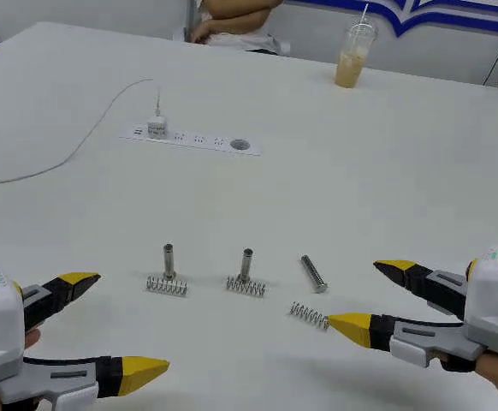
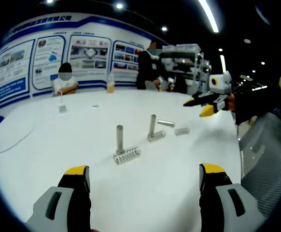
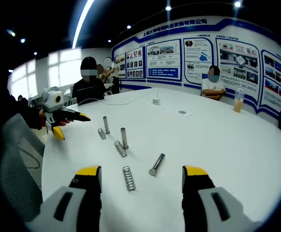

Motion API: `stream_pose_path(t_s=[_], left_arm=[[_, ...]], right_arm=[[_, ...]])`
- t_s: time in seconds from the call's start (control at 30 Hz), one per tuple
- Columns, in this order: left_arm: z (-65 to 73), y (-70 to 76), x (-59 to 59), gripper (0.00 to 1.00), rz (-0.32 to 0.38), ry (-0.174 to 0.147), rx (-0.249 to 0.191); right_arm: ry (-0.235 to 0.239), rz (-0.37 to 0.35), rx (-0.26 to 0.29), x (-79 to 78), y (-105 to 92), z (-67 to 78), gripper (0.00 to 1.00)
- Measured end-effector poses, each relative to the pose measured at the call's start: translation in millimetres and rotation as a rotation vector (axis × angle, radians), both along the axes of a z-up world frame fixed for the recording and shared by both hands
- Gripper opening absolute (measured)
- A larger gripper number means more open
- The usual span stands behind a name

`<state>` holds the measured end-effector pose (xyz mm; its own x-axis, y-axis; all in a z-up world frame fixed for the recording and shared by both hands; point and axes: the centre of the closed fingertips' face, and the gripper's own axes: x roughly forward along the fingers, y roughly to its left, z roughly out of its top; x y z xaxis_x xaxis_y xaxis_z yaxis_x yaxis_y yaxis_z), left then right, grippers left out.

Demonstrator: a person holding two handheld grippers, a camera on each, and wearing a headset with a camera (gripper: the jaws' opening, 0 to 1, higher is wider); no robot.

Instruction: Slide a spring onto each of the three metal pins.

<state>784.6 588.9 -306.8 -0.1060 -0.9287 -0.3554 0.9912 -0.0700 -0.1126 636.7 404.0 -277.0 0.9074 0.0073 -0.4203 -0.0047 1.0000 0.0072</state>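
Cup (image 1: pixel 352 56), power strip (image 1: pixel 189 138), cable (image 1: pixel 80 144) behind pins (image 1: pixel 168 259)

Bare table (image 1: pixel 232 368) lies between the left gripper (image 1: pixel 130 321) and right gripper (image 1: pixel 353 294), both with jaws apart, and it is open up to the row of parts. There two upright pins (image 1: pixel 168 260) stand with a gap between them and a spring (image 1: pixel 166 286) at each foot. Right of them is a lying pin (image 1: pixel 313 273), with a third spring (image 1: pixel 308 315) just beside the right gripper's lower tip. Behind the row the table is bare up to the power strip (image 1: pixel 191 138) and cable (image 1: pixel 78 145); a cup (image 1: pixel 352 58) stands near the far edge.
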Motion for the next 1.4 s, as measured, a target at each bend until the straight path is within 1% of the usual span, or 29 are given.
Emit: stream_pose_path(t_s=[0.17,0.27,0.37,0.63,0.87,1.1,1.17,1.4], left_arm=[[0.0,-0.4,-0.3,0.95,0.001,0.0,0.001],[-0.1,-0.9,-0.6,0.95,0.0,-0.001,0.001],[0.2,-0.9,-1.2,0.95,0.002,-0.002,0.0],[0.8,0.2,-0.4,0.95,0.009,0.0,-0.002],[-0.4,1.3,-1.4,0.95,0.009,0.0,0.002],[-0.9,2.2,-1.5,0.95,0.01,0.002,0.003],[-1.2,2.7,-1.3,0.95,0.011,0.002,0.005],[-2.7,4.3,-1.0,0.95,0.014,0.005,0.01]], right_arm=[[0.004,-0.014,0.001,4.6,-6.5,2.4,0.66],[0.015,-0.024,-0.006,8.5,-11.6,2.5,0.63],[0.022,-0.028,0.0,12.6,-13.6,2.5,0.61],[0.049,-0.035,-0.01,22.6,-17.9,-1.7,0.59],[0.094,-0.055,-0.02,32.7,-28.8,-6.1,0.54],[0.131,-0.062,-0.032,45.6,-33.4,-10.7,0.51],[0.137,-0.065,-0.032,48.1,-35.0,-12.3,0.5],[0.185,-0.082,-0.035,54.0,-39.5,-20.1,0.46]])
